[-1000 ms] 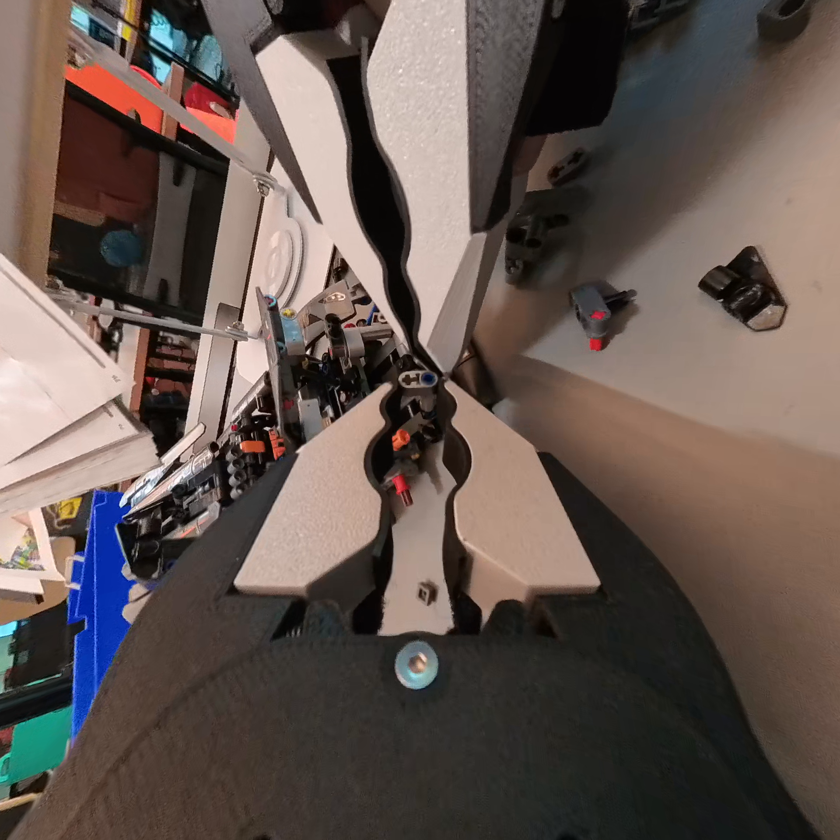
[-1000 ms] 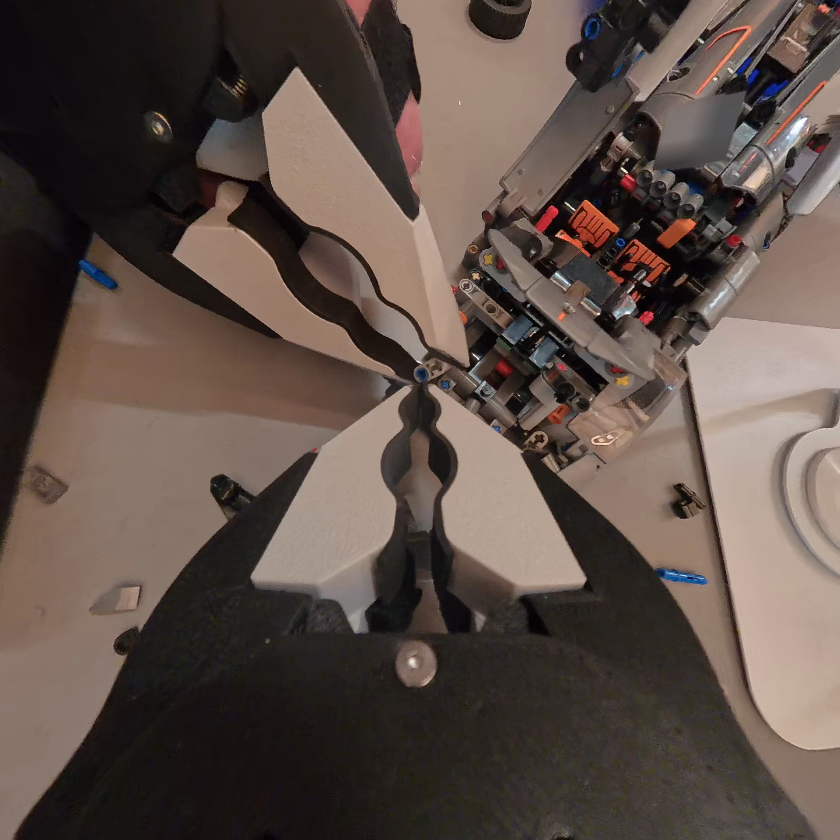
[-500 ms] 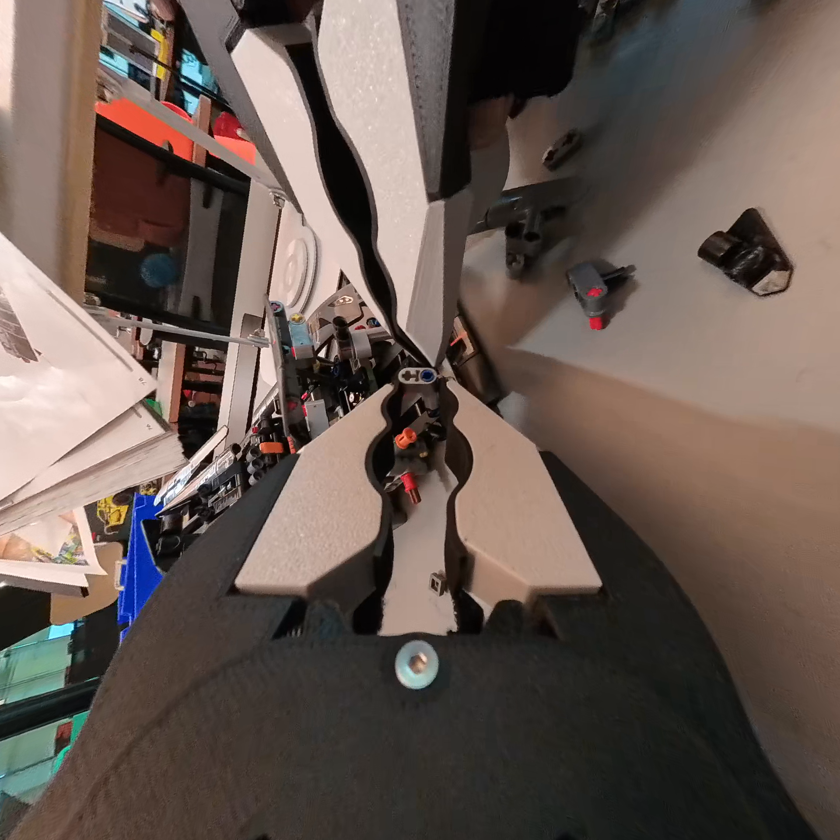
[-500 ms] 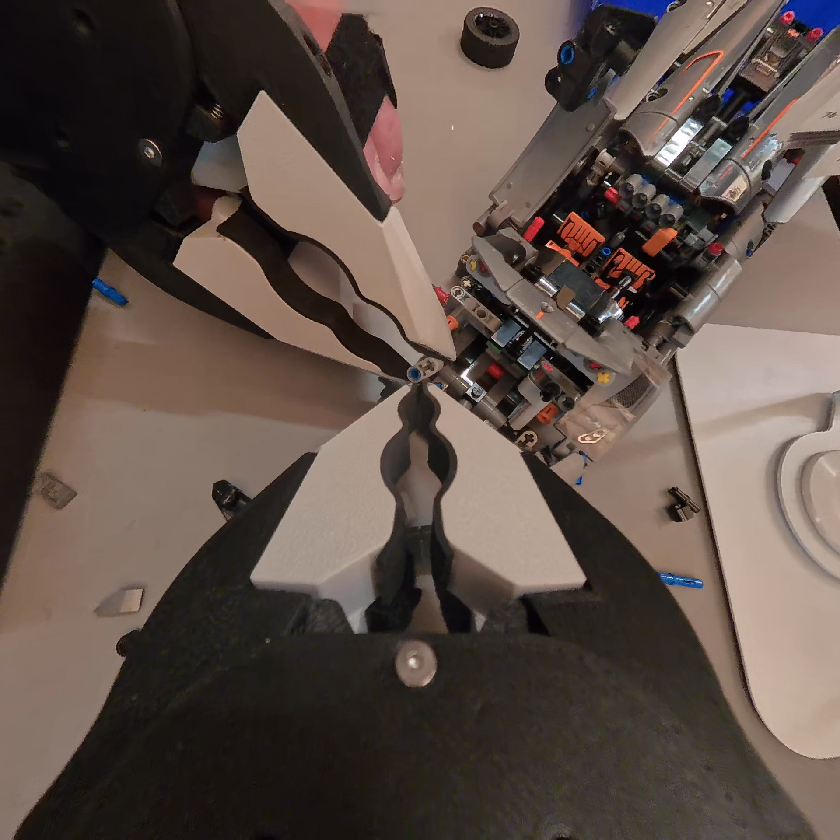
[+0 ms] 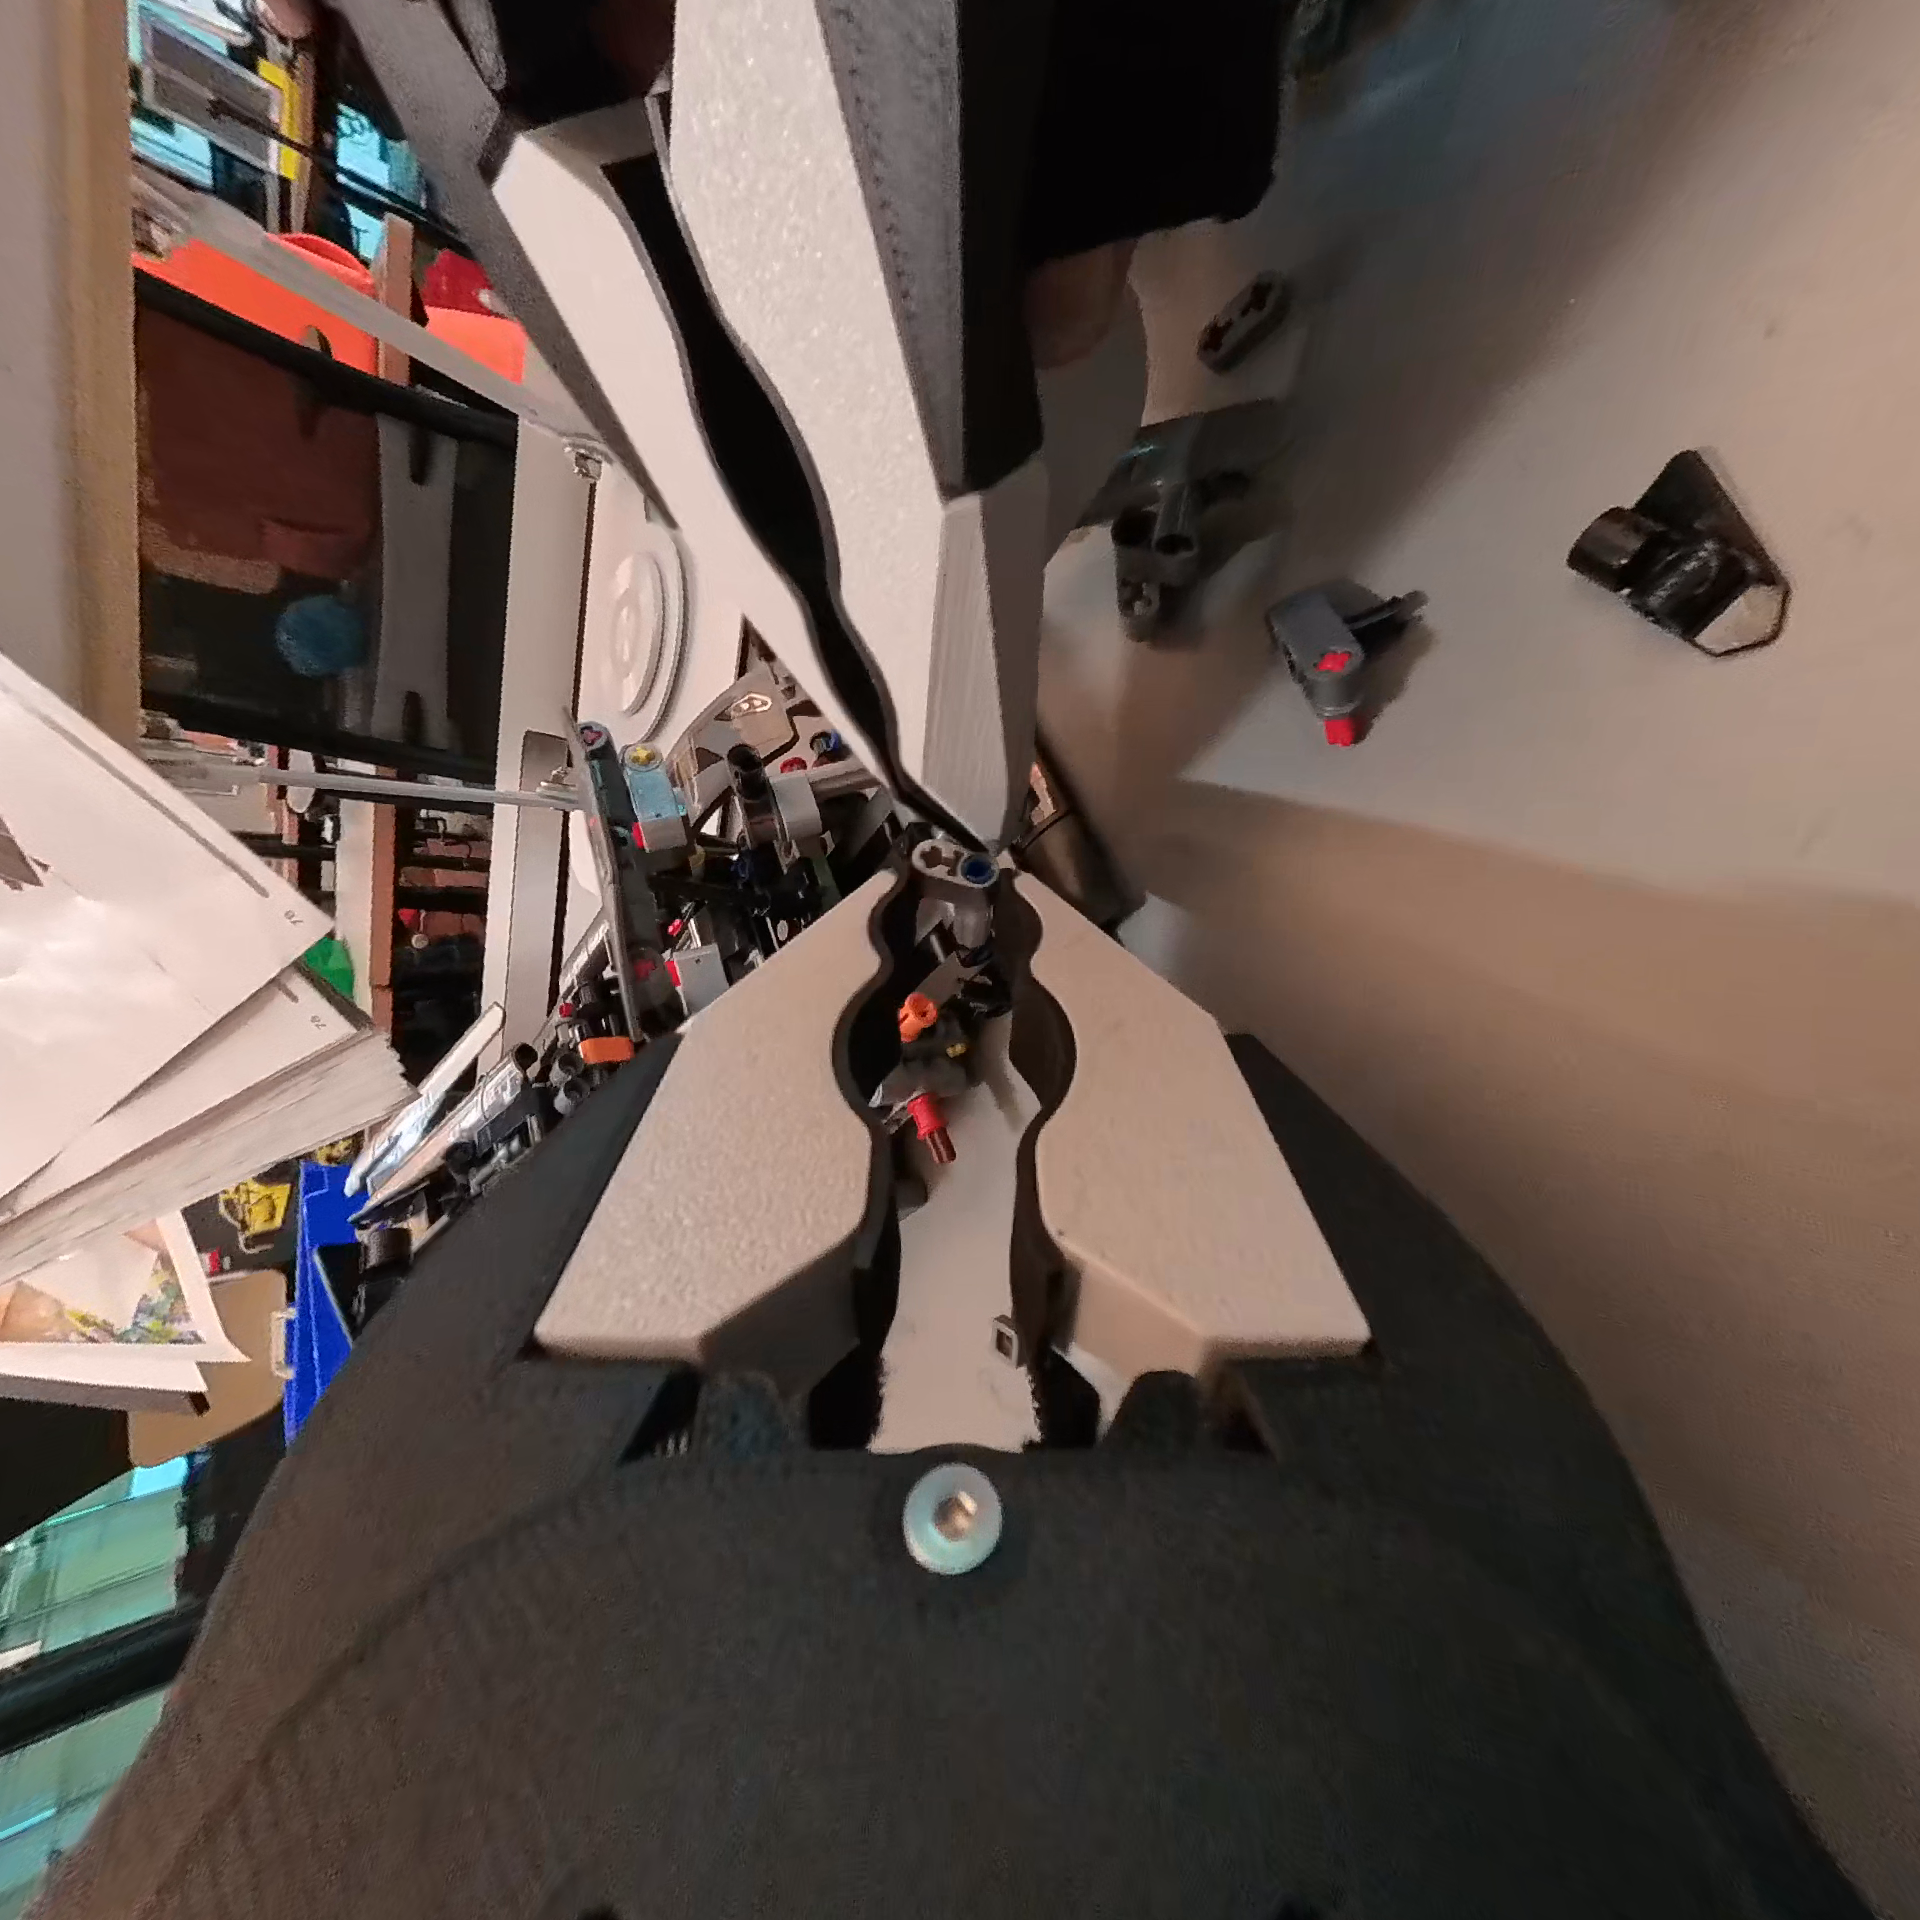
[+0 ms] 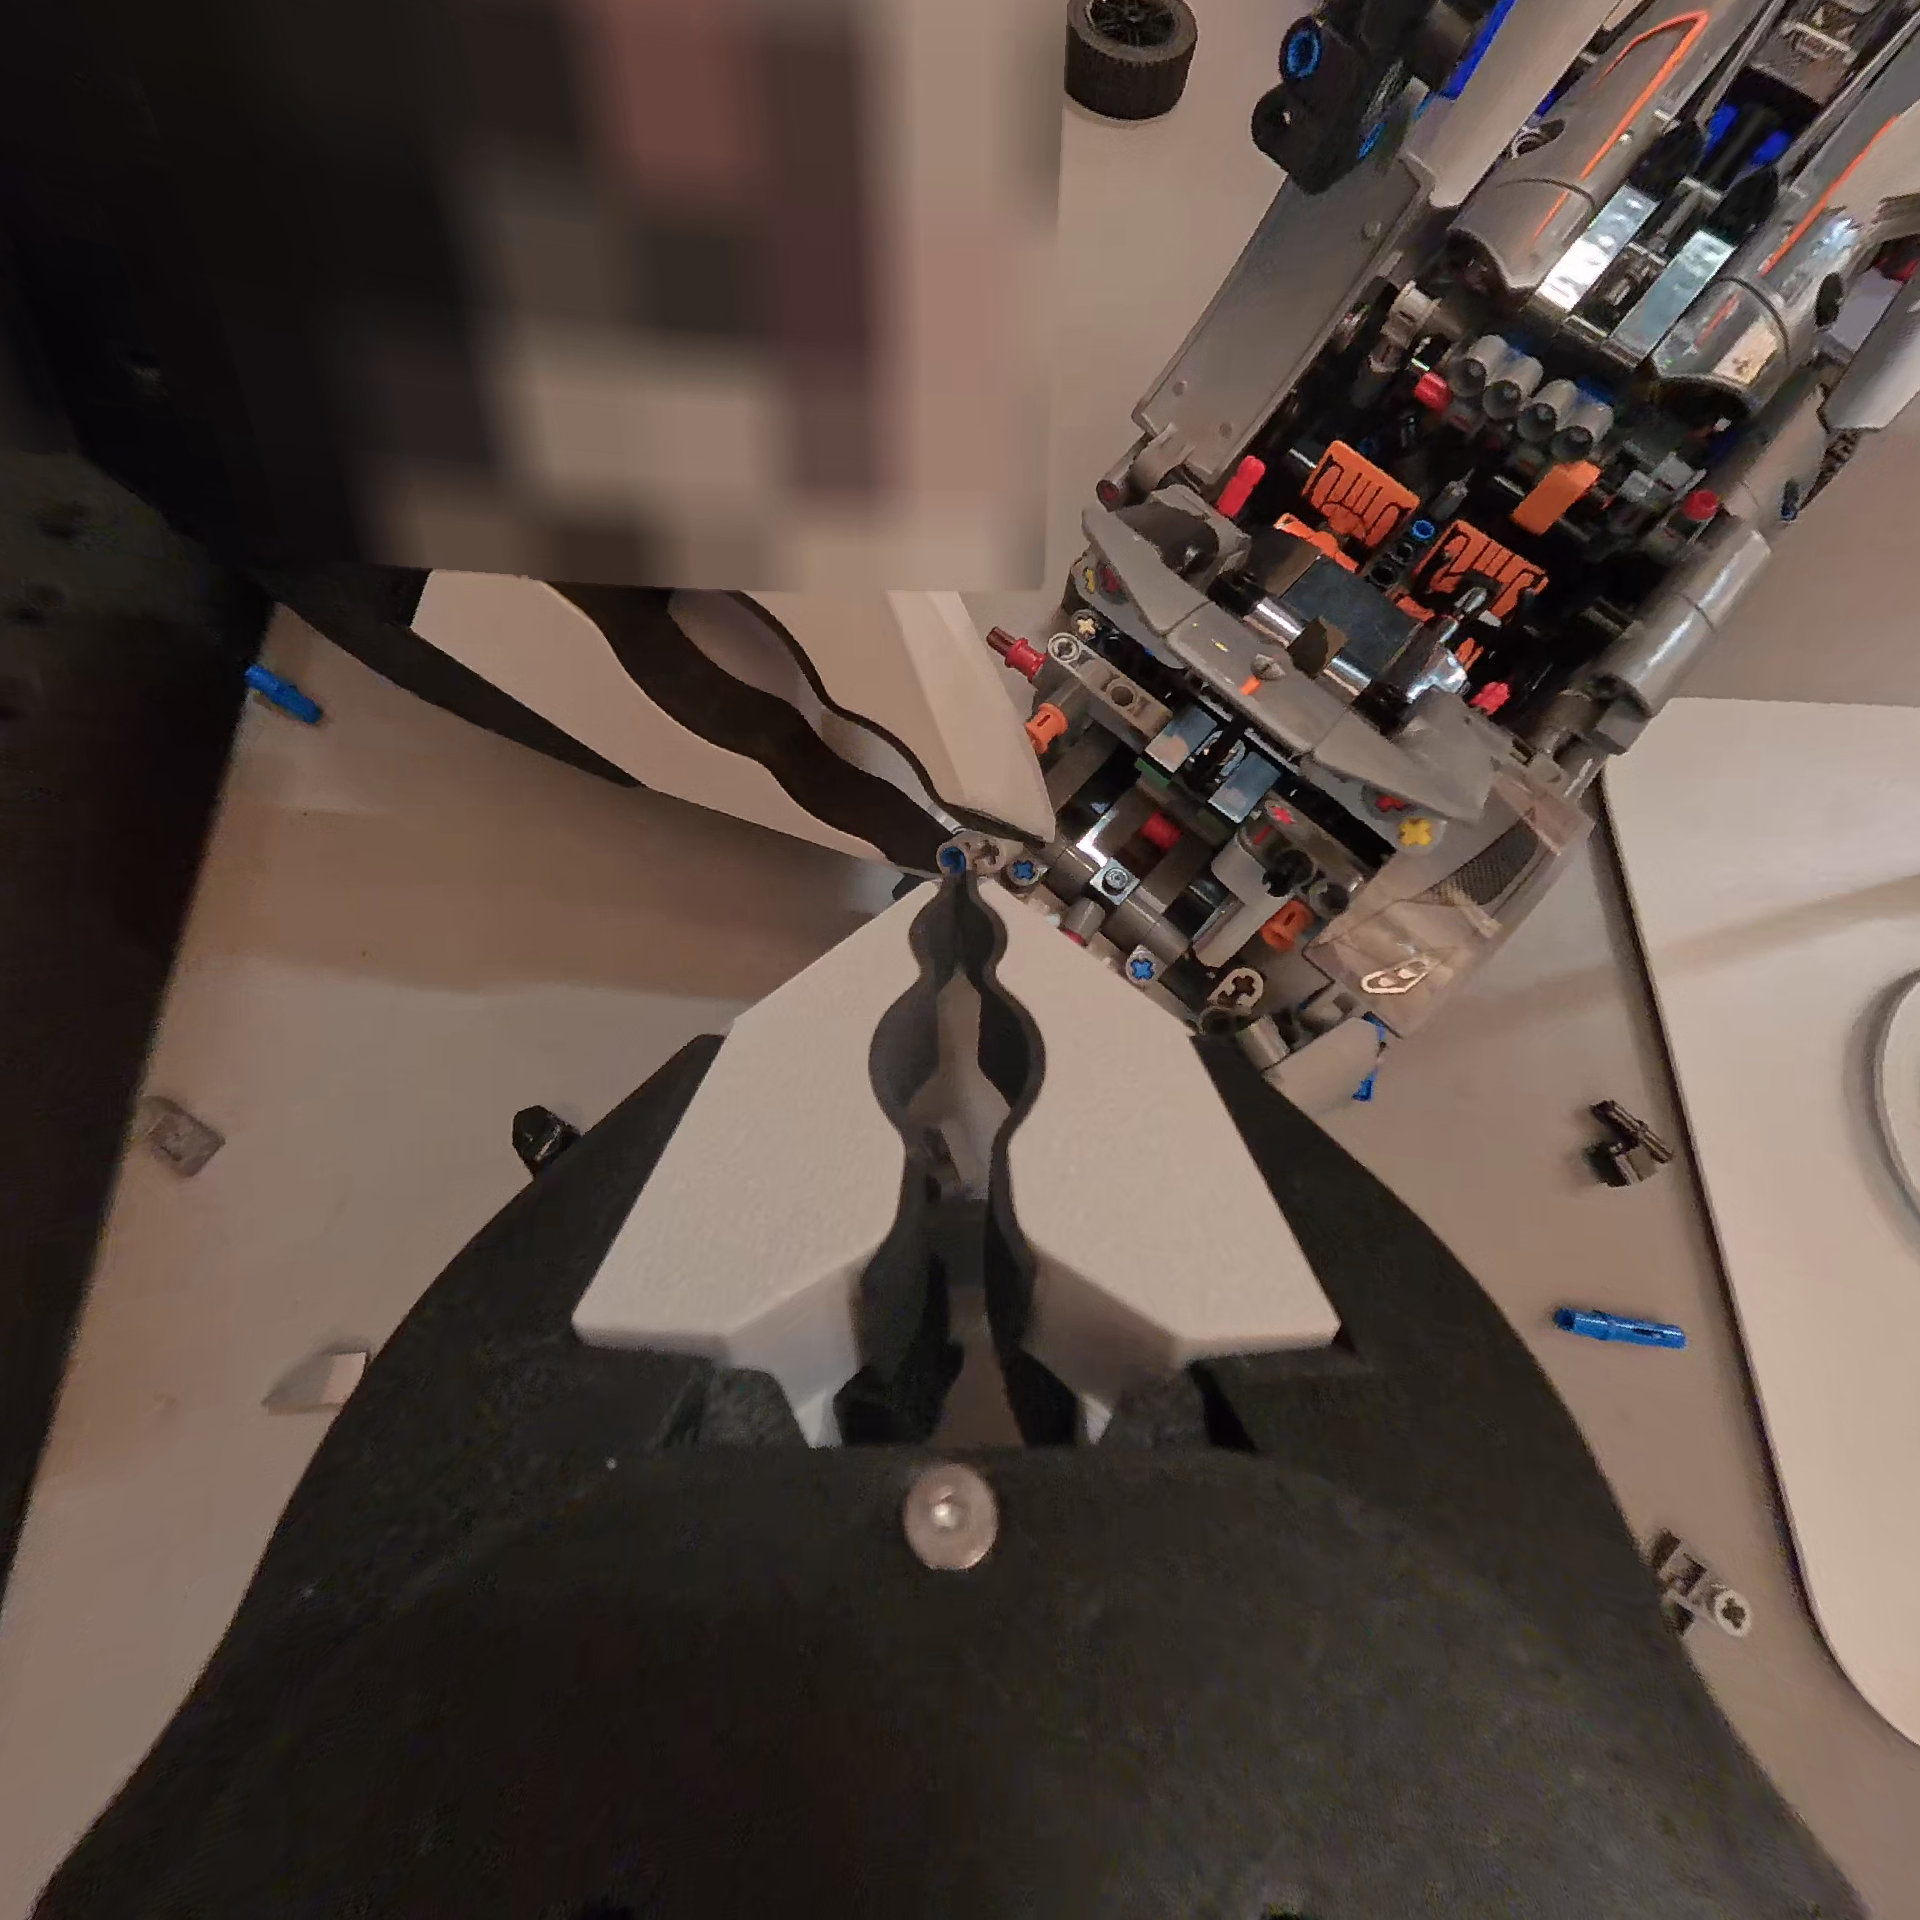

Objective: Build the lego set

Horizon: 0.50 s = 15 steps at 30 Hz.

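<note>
A large grey, black and orange lego car model (image 6: 1351, 675) lies on the white table (image 6: 364, 1039); it also shows in the left wrist view (image 5: 665, 914). At its near corner sits a small grey connector (image 5: 940, 860) with a blue pin (image 6: 948, 858). My left gripper (image 5: 956, 878) is shut on this connector. My right gripper (image 6: 961, 888) is shut, and its tips touch the connector from the other side. The two grippers meet tip to tip. The right gripper enters the left wrist view from above (image 5: 971, 831), and the left gripper enters the right wrist view from the upper left (image 6: 987, 831).
Loose pieces lie on the table: a black piece (image 5: 1673, 571), a grey piece with a red pin (image 5: 1325, 649), a black wheel (image 6: 1127, 57), blue pins (image 6: 1616, 1328) and a small black piece (image 6: 1626, 1143). Booklets (image 5: 156, 987) and a blue bin (image 5: 312, 1278) are behind. A white board (image 6: 1787, 1039) lies at the right. Both grippers' tips are close together, under 4 cm apart. About 9 cm separates my right fingertips from the black piece (image 5: 1673, 571).
Both grippers stay tip to tip at the connector. The left gripper has tilted lower in the right wrist view, and the model's corner has shifted slightly against the tips.
</note>
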Tool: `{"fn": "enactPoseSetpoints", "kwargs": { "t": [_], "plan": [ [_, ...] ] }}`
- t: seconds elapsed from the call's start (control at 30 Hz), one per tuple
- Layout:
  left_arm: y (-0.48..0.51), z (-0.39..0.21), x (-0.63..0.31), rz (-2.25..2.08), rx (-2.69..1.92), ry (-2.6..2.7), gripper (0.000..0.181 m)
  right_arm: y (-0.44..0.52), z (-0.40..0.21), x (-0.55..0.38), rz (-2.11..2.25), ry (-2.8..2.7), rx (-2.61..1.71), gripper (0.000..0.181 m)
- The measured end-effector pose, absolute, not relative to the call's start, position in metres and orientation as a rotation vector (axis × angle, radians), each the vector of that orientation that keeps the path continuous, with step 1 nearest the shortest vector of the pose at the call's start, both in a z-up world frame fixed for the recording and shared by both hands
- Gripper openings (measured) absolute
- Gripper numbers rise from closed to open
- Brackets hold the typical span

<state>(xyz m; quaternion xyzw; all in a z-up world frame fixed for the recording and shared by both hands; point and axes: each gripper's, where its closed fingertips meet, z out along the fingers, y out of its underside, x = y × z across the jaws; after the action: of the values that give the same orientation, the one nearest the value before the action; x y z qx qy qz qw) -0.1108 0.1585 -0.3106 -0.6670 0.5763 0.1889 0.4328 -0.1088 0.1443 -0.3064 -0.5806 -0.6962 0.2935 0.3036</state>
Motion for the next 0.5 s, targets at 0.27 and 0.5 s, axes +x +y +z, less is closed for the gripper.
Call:
{"fn": "enactPoseSetpoints", "kwargs": {
  "t": [0.27, 0.5],
  "plan": [
    [0.160, -0.312, -0.117, 0.492, -1.656, 1.430, 0.014, 0.153, -0.299, -0.110, 0.641, -1.849, -1.398, 0.004],
    [0.160, -0.308, -0.119, 0.486, -1.649, 1.406, 0.020, 0.148, -0.296, -0.116, 0.624, -1.862, -1.292, 0.016]
  ]
}}
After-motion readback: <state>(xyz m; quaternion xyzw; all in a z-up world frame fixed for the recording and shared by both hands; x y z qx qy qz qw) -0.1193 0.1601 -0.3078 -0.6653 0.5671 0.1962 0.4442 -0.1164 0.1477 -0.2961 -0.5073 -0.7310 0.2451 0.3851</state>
